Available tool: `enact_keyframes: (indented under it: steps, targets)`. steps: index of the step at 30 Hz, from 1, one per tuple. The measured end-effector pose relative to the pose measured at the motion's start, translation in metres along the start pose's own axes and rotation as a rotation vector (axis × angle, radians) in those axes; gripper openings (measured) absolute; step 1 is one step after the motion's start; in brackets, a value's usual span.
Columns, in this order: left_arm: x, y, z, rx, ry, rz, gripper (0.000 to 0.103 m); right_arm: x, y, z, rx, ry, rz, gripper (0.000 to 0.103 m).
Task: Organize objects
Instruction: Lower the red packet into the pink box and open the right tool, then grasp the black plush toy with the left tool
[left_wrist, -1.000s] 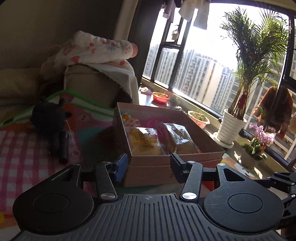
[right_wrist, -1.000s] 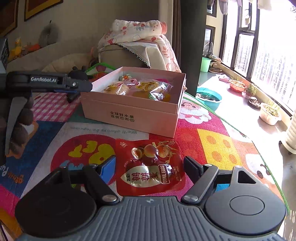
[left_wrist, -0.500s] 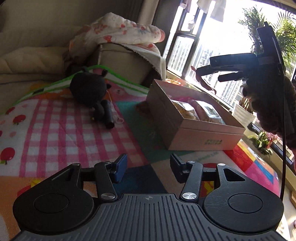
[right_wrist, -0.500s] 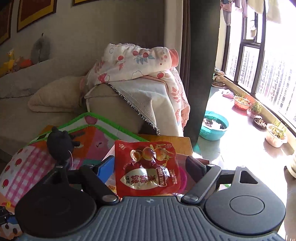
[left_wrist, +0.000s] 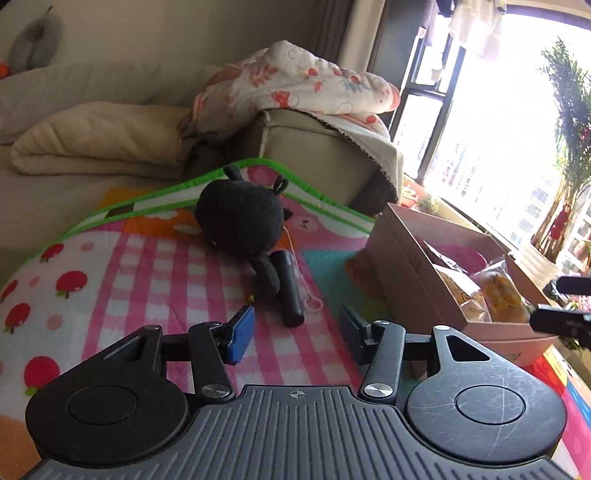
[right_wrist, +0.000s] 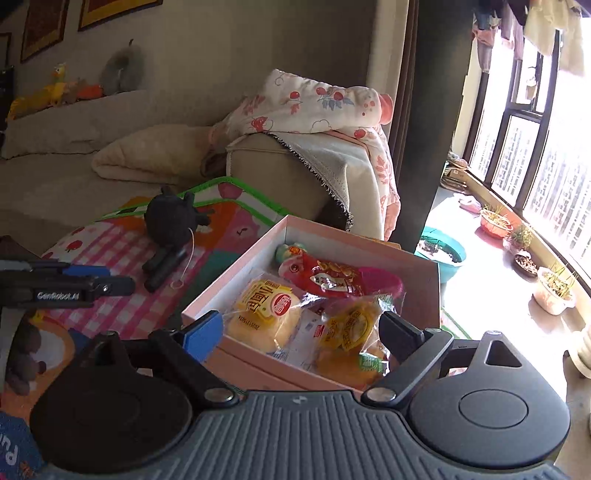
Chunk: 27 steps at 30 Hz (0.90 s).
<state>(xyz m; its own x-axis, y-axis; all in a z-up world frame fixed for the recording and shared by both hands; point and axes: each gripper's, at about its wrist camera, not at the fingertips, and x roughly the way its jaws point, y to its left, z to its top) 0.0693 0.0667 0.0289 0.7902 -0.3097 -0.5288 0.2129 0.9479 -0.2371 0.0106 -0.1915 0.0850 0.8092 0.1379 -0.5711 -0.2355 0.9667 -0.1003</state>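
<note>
A pink cardboard box (right_wrist: 343, 234) stands on the play mat and holds wrapped snacks. Among them are a red egg packet (right_wrist: 332, 278) near the back and two yellow cake packets (right_wrist: 266, 314) in front. My right gripper (right_wrist: 303, 328) hovers over the box's near edge. Its jaws are opening and grip nothing. A black plush toy (left_wrist: 240, 225) lies on the pink checked part of the mat, left of the box (left_wrist: 399, 266). My left gripper (left_wrist: 297, 328) stands open and empty just short of the toy's legs. It also shows in the right wrist view as the left gripper (right_wrist: 74, 284).
A beige sofa armrest (right_wrist: 280, 173) draped with a floral blanket (right_wrist: 306, 107) rises behind the mat (left_wrist: 147, 266). A teal basin (right_wrist: 443, 254) and flower pots (right_wrist: 554, 291) stand on the floor along the window to the right.
The red egg packet left my right gripper and now lies in the box; that gripper opened wider above it. My left gripper swung away from the box toward the black plush toy.
</note>
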Motion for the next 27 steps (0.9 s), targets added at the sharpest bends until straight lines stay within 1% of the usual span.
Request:
enact_keyframes:
  steps: [2, 4, 6, 8, 10, 12, 14, 16, 18, 20, 21, 22, 24, 26, 27]
  targets:
    - [0.013, -0.005, 0.008, -0.004, 0.002, -0.022, 0.048, -0.008, 0.008, -0.018, 0.009, 0.0, 0.034, 0.092]
    - [0.024, -0.01, 0.015, -0.002, -0.004, -0.027, 0.045, -0.013, 0.018, -0.038, 0.006, 0.0, 0.048, 0.092]
    - [0.033, -0.013, 0.024, -0.009, -0.02, 0.021, 0.045, -0.013, 0.026, -0.052, 0.001, 0.014, 0.047, 0.092]
    - [0.041, -0.008, 0.035, -0.036, -0.059, 0.097, 0.045, -0.012, 0.031, -0.063, 0.001, 0.029, 0.056, 0.092]
    - [0.043, 0.002, 0.044, -0.083, -0.089, 0.143, 0.045, -0.011, 0.035, -0.065, -0.007, 0.034, 0.077, 0.092]
    - [0.046, 0.018, 0.054, -0.157, -0.109, 0.164, 0.044, -0.009, 0.04, -0.062, -0.013, 0.03, 0.092, 0.092]
    - [0.05, 0.031, 0.063, -0.223, -0.109, 0.154, 0.044, -0.006, 0.048, -0.053, -0.023, 0.017, 0.125, 0.092]
    - [0.056, 0.042, 0.074, -0.284, -0.101, 0.132, 0.044, -0.002, 0.059, -0.043, -0.049, 0.003, 0.15, 0.084]
    - [0.062, 0.049, 0.084, -0.33, -0.087, 0.123, 0.044, 0.001, 0.071, -0.033, -0.071, -0.011, 0.169, 0.081]
    - [0.071, 0.051, 0.092, -0.339, -0.06, 0.132, 0.044, 0.003, 0.079, -0.028, -0.075, -0.019, 0.194, 0.081]
    - [0.08, 0.05, 0.096, -0.326, -0.026, 0.144, 0.045, 0.005, 0.083, -0.027, -0.077, -0.018, 0.209, 0.081]
    - [0.086, 0.049, 0.099, -0.31, -0.01, 0.162, 0.045, 0.006, 0.085, -0.027, -0.079, -0.017, 0.216, 0.081]
    - [0.095, 0.044, 0.103, -0.27, -0.003, 0.197, 0.047, 0.008, 0.087, -0.029, -0.082, -0.004, 0.226, 0.082]
    - [0.103, 0.039, 0.105, -0.246, 0.018, 0.212, 0.054, 0.009, 0.084, -0.033, -0.078, 0.008, 0.229, 0.086]
    - [0.104, 0.038, 0.104, -0.239, 0.023, 0.22, 0.055, 0.01, 0.081, -0.037, -0.072, 0.01, 0.226, 0.088]
